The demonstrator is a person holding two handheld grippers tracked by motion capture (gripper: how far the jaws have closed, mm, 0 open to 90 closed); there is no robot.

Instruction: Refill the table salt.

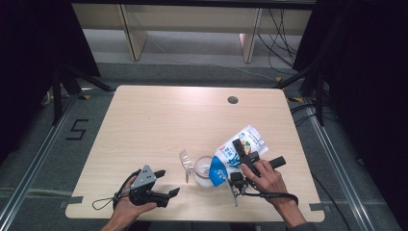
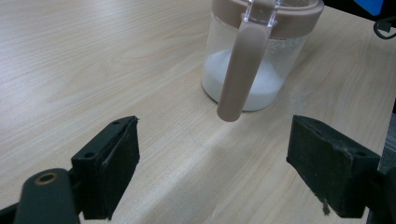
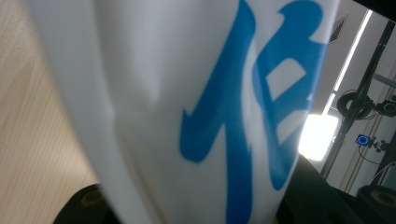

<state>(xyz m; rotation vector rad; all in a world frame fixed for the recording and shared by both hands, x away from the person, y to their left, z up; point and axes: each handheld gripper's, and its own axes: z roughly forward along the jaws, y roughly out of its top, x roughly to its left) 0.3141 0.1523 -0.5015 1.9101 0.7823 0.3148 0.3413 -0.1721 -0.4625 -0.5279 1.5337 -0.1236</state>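
Note:
A clear jar (image 1: 204, 169) with a beige rim stands near the table's front edge, its lid (image 1: 185, 162) flipped open to the left. White powder lies in the jar (image 2: 252, 74), and the beige lid strap (image 2: 239, 79) hangs down its front. My right gripper (image 1: 239, 155) is shut on a white and blue pouch (image 1: 240, 143), which is tilted with its blue end over the jar's mouth. The pouch (image 3: 187, 107) sits close up between the jaws. My left gripper (image 1: 169, 182) rests open at the front left, short of the jar, with nothing between its fingers (image 2: 116, 163).
The light wooden table (image 1: 154, 120) has a round cable hole (image 1: 233, 100) at the back right. Wooden shelf legs and cables stand on the floor behind. Dark curtains and stands flank both sides.

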